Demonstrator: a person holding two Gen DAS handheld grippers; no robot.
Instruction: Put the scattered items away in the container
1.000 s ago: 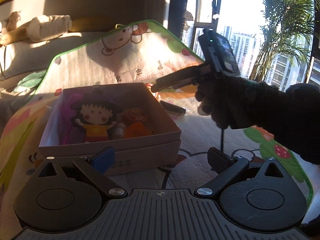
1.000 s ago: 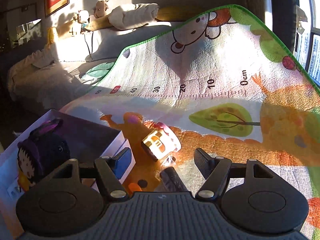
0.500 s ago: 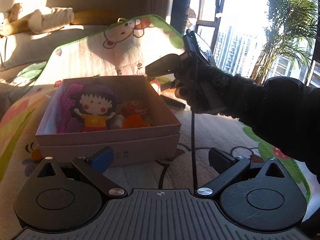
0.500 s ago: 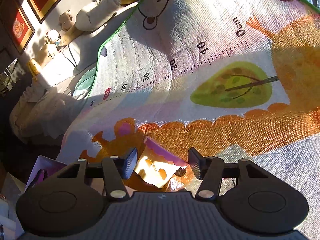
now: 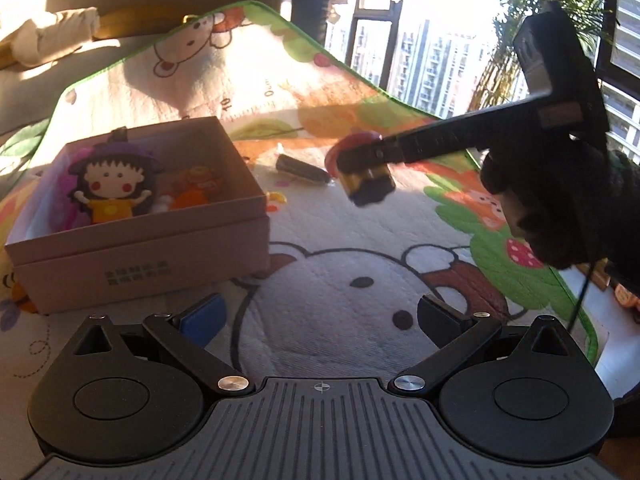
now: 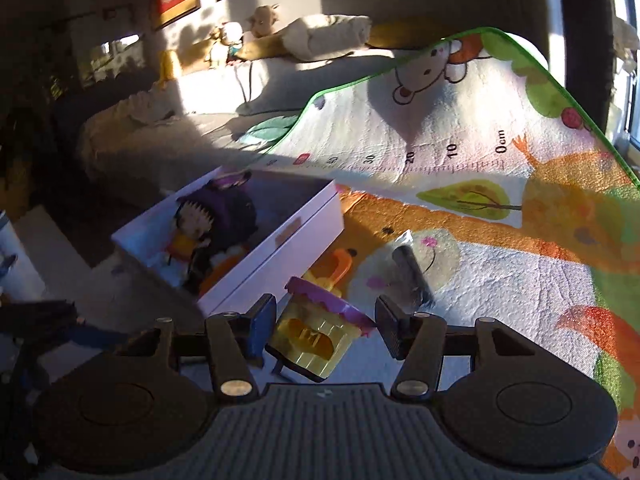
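Risk: the toy house [image 6: 316, 336] could twist out of the right claw [image 6: 326, 326] before it clears the box [image 5: 140, 216] wall. It hangs tilted, caught w/ jaws on its sides only, roof edge poking past one pad. It's small, yellow plastic, purple scalloped roof, lifted off the play mat [image 5: 360, 280], just beside the box. Left claw [image 5: 320, 316] is spread wide, empty. Dark tube [image 5: 302, 169] is on the mat.
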